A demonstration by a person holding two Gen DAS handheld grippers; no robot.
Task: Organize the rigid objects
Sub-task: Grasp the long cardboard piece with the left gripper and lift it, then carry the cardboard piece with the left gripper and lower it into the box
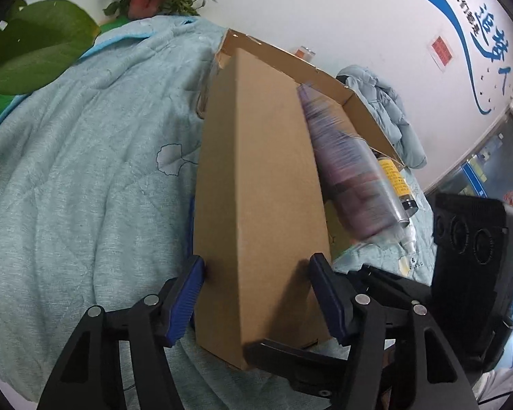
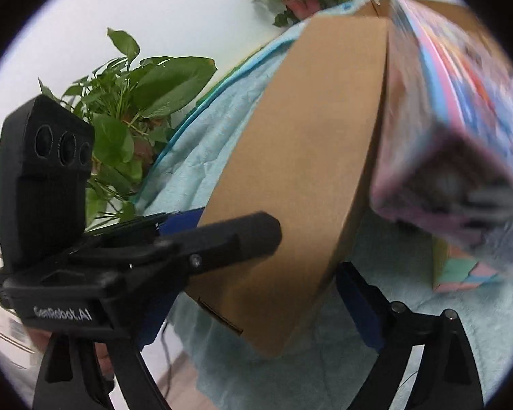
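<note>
The one clearly legible text is "GenRobot.AI", in pale letters on the black body of the left gripper (image 2: 222,239) (seen in the right wrist view). The white wall (image 1: 359,17) carries large blue Chinese characters beside a blue swoosh, with a small red notice (image 1: 441,51) whose print is too small to read. A yellow label on a bottle (image 1: 395,179) bears dark lettering, also unreadable.

Brown cardboard box (image 1: 256,205) on quilt; colourful box (image 2: 461,136) (blurred) beside
</note>
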